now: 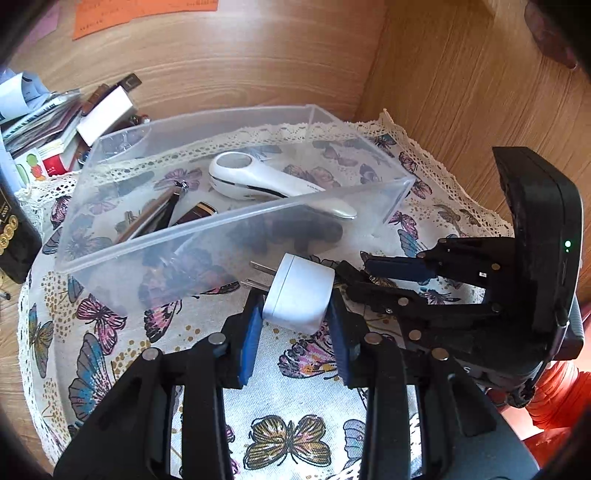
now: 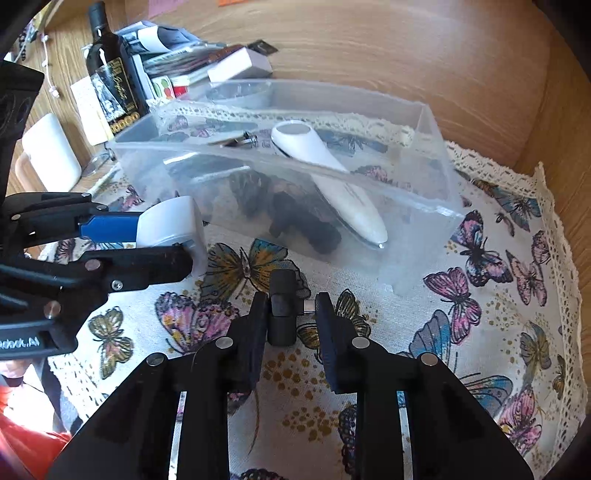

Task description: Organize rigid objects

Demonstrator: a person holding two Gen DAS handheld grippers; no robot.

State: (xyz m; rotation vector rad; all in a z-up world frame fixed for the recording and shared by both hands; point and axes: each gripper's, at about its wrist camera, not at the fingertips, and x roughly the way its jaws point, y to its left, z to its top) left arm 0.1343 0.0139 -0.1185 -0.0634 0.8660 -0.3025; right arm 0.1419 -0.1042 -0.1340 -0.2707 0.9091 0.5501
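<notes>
Now left tongs clamp charger, right tongs adapter.

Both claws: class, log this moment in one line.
left claw: grips white plug adapter | right claw: grips small black adapter | clear bin: ahead

Dark lumpy objs inside clear bin: seen only through frosted wall, shape blurred, type can't be told. White handheld device: tip hidden behind bin's near wall in left wrist view; printing on body too small to read. Bottle: label text illegible. Same bottle cut off by frame edge in left wrist view. Paper stack: partly out of frame, print unreadable. Small black adapter: lower end hidden betw. right gripper fingers. Orange sheet: cropped at top, text blurred.
</notes>
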